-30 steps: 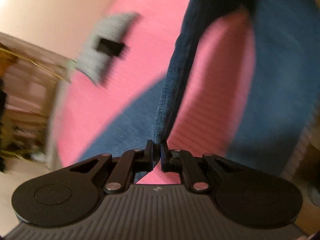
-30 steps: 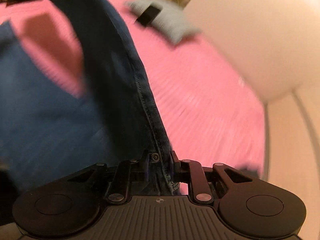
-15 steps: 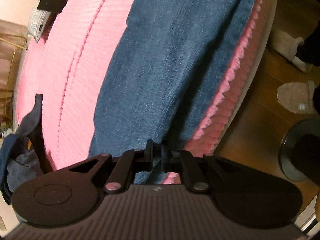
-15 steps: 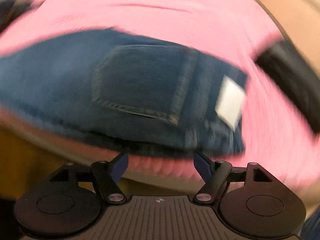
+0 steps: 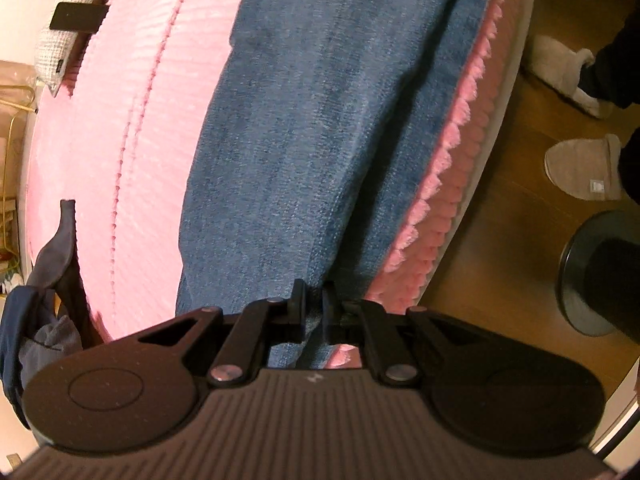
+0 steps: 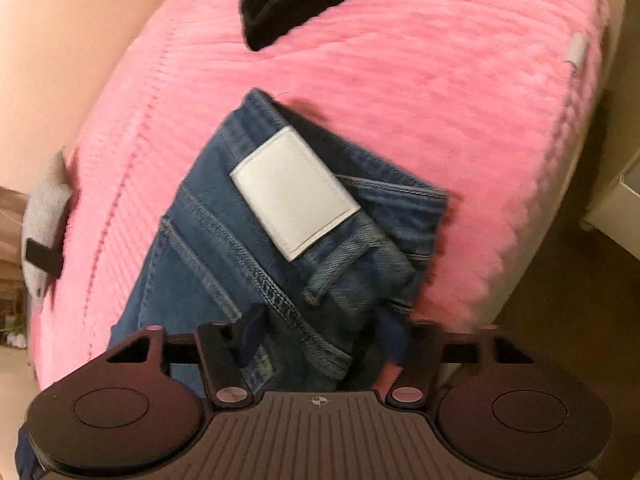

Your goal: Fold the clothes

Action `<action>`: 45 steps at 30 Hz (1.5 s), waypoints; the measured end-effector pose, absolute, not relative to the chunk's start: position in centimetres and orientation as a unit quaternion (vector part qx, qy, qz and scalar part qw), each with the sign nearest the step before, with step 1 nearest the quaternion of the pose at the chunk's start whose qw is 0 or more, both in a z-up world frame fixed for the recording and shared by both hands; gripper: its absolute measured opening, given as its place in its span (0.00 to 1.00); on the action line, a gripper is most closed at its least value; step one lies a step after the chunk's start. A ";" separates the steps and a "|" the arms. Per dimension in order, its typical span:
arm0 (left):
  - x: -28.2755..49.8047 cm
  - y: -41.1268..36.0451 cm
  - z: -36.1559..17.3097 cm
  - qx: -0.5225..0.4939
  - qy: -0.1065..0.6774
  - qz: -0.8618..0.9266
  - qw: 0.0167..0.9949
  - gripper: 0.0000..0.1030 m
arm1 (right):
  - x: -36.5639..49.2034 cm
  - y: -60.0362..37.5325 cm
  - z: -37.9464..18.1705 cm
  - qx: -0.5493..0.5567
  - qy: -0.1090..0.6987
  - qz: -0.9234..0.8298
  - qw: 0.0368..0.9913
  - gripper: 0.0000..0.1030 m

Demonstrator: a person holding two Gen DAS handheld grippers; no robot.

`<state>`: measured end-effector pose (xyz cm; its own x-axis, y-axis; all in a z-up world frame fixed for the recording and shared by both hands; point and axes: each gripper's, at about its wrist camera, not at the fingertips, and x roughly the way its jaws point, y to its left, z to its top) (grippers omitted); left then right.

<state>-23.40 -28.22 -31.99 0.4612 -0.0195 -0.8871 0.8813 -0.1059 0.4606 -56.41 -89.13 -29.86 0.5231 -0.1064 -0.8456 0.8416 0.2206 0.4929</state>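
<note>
Jeans (image 5: 312, 128) lie stretched along the pink bedspread (image 5: 132, 128), near its scalloped edge. Our left gripper (image 5: 314, 310) has its jaws pinched tight on the denim's end. Our right gripper (image 6: 316, 332) stands spread wide, holding nothing, above the waistband with its white patch (image 6: 294, 192). Slippers (image 5: 584, 168) rest on the wood floor (image 5: 508, 216).

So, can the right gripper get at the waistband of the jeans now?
Probably yes. The right gripper is open, the jeans waistband lies just ahead of it on the pink blanket, and nothing covers it.
</note>
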 end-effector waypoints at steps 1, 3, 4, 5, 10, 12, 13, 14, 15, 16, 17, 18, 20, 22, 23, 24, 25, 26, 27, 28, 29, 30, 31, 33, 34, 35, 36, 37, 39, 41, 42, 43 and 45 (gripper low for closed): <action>-23.4 -28.2 -31.7 0.630 0.339 -0.390 0.580 0.05 | -56.5 -89.2 -28.9 0.504 0.355 -0.347 0.707 0.05; -23.5 -28.1 -30.7 0.615 0.323 -0.390 0.604 0.05 | -57.0 -89.5 -26.7 0.456 0.354 -0.369 0.729 0.00; -23.5 -28.0 -30.5 0.610 0.320 -0.389 0.612 0.05 | -57.4 -89.7 -25.7 0.432 0.346 -0.380 0.741 0.00; -23.5 -27.9 -30.2 0.605 0.317 -0.388 0.619 0.05 | -57.8 -90.0 -24.7 0.408 0.336 -0.391 0.753 0.00; -24.2 -27.8 -31.8 0.623 0.320 -0.392 0.597 0.05 | -59.5 -91.1 -27.3 0.443 0.347 -0.372 0.738 0.04; -24.2 -28.0 -32.2 0.626 0.323 -0.392 0.591 0.05 | -59.2 -90.2 -28.5 0.465 0.336 -0.355 0.738 0.24; -24.1 -28.0 -32.3 0.626 0.325 -0.392 0.590 0.05 | -59.0 -89.5 -28.8 0.472 0.331 -0.350 0.738 0.51; -24.1 -28.0 -32.3 0.627 0.325 -0.393 0.589 0.05 | -58.7 -88.8 -29.1 0.474 0.328 -0.350 0.738 0.56; -24.1 -28.0 -32.3 0.629 0.324 -0.394 0.587 0.05 | -58.3 -88.3 -29.5 0.478 0.327 -0.346 0.738 0.56; -24.0 -28.0 -32.3 0.631 0.323 -0.396 0.584 0.05 | -57.9 -87.9 -30.0 0.483 0.325 -0.340 0.739 0.56; -24.2 -28.0 -32.3 0.633 0.322 -0.397 0.581 0.05 | -57.8 -87.7 -30.5 0.490 0.319 -0.340 0.736 0.56; -24.3 -28.0 -32.2 0.636 0.321 -0.398 0.579 0.05 | -57.7 -87.7 -31.0 0.499 0.312 -0.342 0.733 0.56; -24.4 -28.1 -32.0 0.638 0.318 -0.398 0.577 0.05 | -58.0 -87.7 -31.6 0.516 0.300 -0.350 0.722 0.47; -24.5 -28.1 -31.4 0.635 0.314 -0.395 0.585 0.05 | -58.8 -88.1 -31.1 0.526 0.293 -0.362 0.712 0.13; -24.6 -28.1 -31.0 0.631 0.310 -0.394 0.592 0.05 | -59.1 -88.4 -30.5 0.525 0.292 -0.364 0.712 0.12; -24.7 -28.1 -30.5 0.627 0.301 -0.394 0.601 0.05 | -59.3 -88.6 -30.3 0.516 0.295 -0.364 0.717 0.10; -24.8 -28.2 -30.1 0.622 0.293 -0.395 0.609 0.05 | -59.3 -88.8 -30.2 0.505 0.301 -0.362 0.723 0.10; -24.8 -28.3 -29.9 0.620 0.288 -0.397 0.613 0.05 | -59.3 -88.9 -30.0 0.493 0.306 -0.361 0.730 0.10; -25.0 -28.5 -30.0 0.618 0.289 -0.400 0.612 0.05 | -59.4 -89.1 -29.9 0.482 0.312 -0.360 0.736 0.10; -25.2 -28.5 -30.6 0.623 0.292 -0.403 0.604 0.05 | -59.4 -89.3 -29.8 0.471 0.317 -0.358 0.741 0.10; -25.3 -28.6 -31.2 0.628 0.296 -0.406 0.594 0.05 | -59.4 -89.4 -29.7 0.459 0.323 -0.356 0.747 0.10; -25.5 -28.7 -31.8 0.633 0.300 -0.409 0.585 0.05 | -59.5 -89.6 -29.6 0.447 0.328 -0.355 0.753 0.10; -25.7 -28.6 -32.5 0.641 0.301 -0.412 0.574 0.05 | -59.5 -89.8 -29.5 0.435 0.333 -0.353 0.758 0.10; -26.1 -28.4 -33.1 0.650 0.299 -0.414 0.563 0.05 | -59.2 -89.7 -30.0 0.426 0.343 -0.357 0.757 0.10; -26.1 -28.4 -33.1 0.649 0.301 -0.412 0.565 0.05 | -59.1 -89.6 -30.2 0.423 0.347 -0.359 0.756 0.11; -26.0 -28.5 -33.0 0.646 0.304 -0.410 0.568 0.05 | -58.9 -89.5 -30.5 0.420 0.352 -0.362 0.754 0.11; -25.9 -28.5 -32.9 0.643 0.307 -0.408 0.571 0.05 | -58.5 -89.0 -30.1 0.408 0.360 -0.358 0.758 0.25; -25.9 -28.5 -32.8 0.641 0.310 -0.406 0.573 0.06 | -58.1 -88.3 -29.5 0.394 0.369 -0.353 0.764 0.49; -25.8 -28.5 -32.6 0.634 0.316 -0.402 0.580 0.06 | -57.2 -86.9 -28.2 0.364 0.387 -0.342 0.775 0.64; -26.2 -28.5 -32.3 0.631 0.319 -0.396 0.585 0.09 | -56.2 -85.6 -27.0 0.334 0.404 -0.330 0.785 0.64; -26.4 -28.5 -32.2 0.630 0.319 -0.393 0.589 0.09 | -55.8 -84.9 -26.3 0.319 0.412 -0.324 0.790 0.64; -26.5 -28.4 -32.0 0.627 0.321 -0.389 0.593 0.09 | -55.3 -84.2 -25.7 0.303 0.420 -0.318 0.794 0.64; -26.5 -28.2 -32.0 0.621 0.320 -0.384 0.604 0.09 | -53.7 -81.9 -24.8 0.251 0.445 -0.275 0.814 0.64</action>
<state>-26.45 -28.16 -31.97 0.5012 -0.0664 -0.8628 0.8606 -0.0653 0.5050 -53.67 -81.87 -24.78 0.4518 -0.2244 -0.8634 0.6714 0.7228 0.1635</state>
